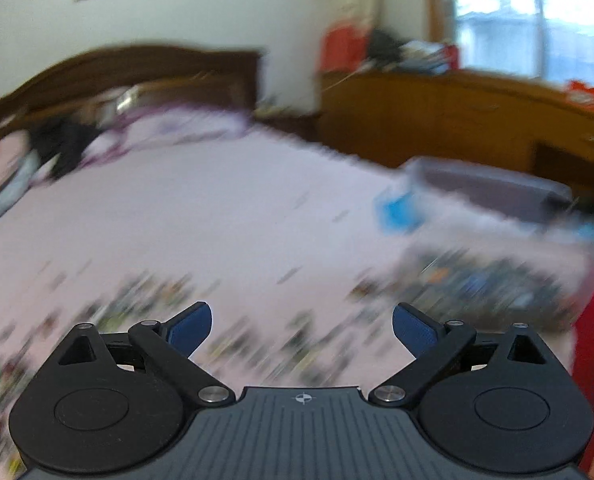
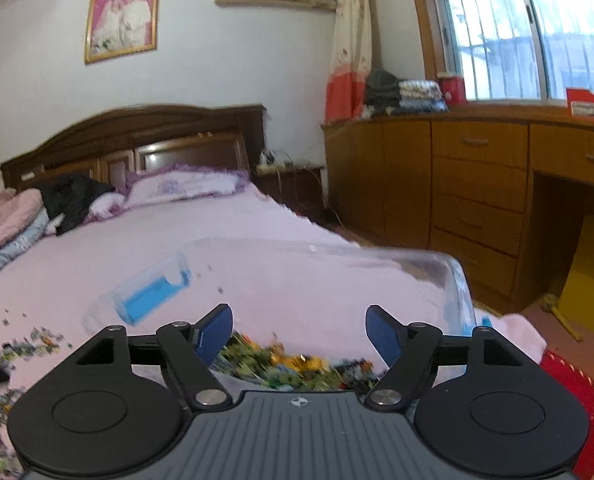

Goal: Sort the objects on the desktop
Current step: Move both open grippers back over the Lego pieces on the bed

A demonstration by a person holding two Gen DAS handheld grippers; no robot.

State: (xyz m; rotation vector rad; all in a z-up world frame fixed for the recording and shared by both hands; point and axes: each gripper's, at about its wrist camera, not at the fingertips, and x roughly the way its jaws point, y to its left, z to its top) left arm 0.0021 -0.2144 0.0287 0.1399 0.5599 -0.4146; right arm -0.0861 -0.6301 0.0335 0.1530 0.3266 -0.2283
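Note:
Many small colourful pieces (image 1: 145, 304) lie scattered on the pink bed sheet (image 1: 201, 216); the left wrist view is blurred by motion. A clear plastic box (image 2: 449, 280) with blue latches stands at the bed's right side and holds a heap of such pieces (image 2: 293, 364); it also shows in the left wrist view (image 1: 497, 240). My left gripper (image 1: 301, 326) is open and empty above the scattered pieces. My right gripper (image 2: 299, 330) is open and empty, just above the box's near rim. More pieces (image 2: 25, 344) lie left of the box.
Pillows (image 2: 185, 188) and folded bedding (image 2: 13, 220) lie by the wooden headboard (image 2: 137, 136). A wooden dresser and desk (image 2: 477, 176) stand on the right under the window. A red stool (image 2: 577, 392) is beside the bed's near corner.

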